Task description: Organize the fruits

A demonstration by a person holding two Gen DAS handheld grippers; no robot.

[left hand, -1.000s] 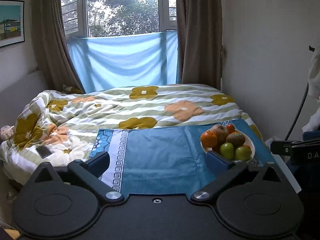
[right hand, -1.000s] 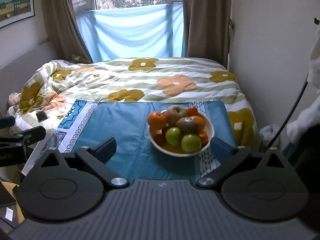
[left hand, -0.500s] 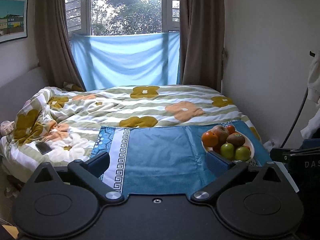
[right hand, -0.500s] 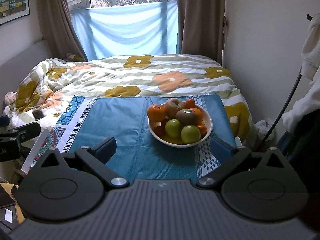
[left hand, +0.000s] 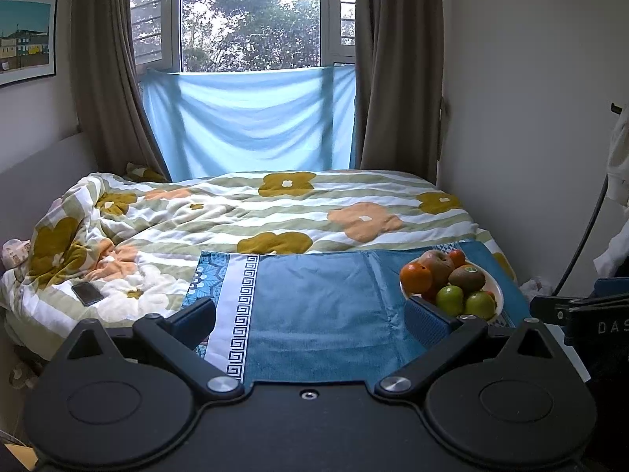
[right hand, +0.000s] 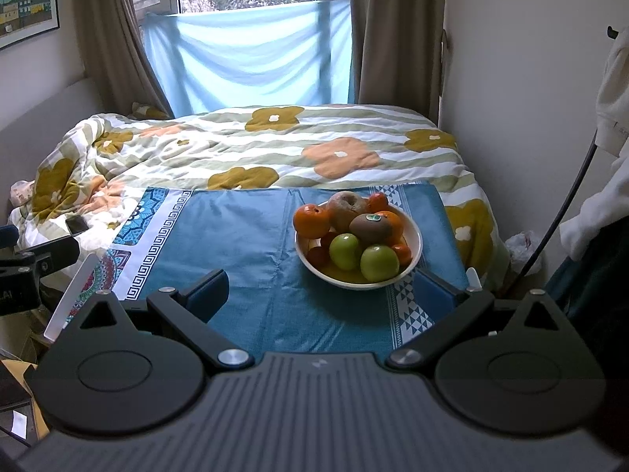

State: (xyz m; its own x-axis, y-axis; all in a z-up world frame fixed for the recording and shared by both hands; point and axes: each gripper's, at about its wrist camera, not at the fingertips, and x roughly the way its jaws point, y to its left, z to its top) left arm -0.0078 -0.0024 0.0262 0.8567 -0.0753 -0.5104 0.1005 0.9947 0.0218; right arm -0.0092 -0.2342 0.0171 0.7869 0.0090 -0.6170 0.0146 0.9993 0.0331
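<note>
1. White round ceramic bowl (right hand: 413,232) heaped with fruit: two green apples (right hand: 379,262), a brown kiwi with a sticker (right hand: 370,228), oranges (right hand: 311,220) and a russet apple (right hand: 346,207). It stood on the right half of the blue patterned cloth (right hand: 243,247) at the foot of the bed.
2. Right gripper (right hand: 320,289): jaws wide, empty, just short of the bowl; the bowl sat lower and nearer in its view than a second earlier.
3. Left gripper (left hand: 310,320): jaws wide, empty, over the cloth; the bowl (left hand: 497,295) lay off its right finger, as before.
4. Flowered striped duvet (left hand: 275,212), dark phone (left hand: 87,293) lying on it, left of the cloth.
5. Pale blue sheet (left hand: 251,118) hung across the window; more window showed than earlier.
</note>
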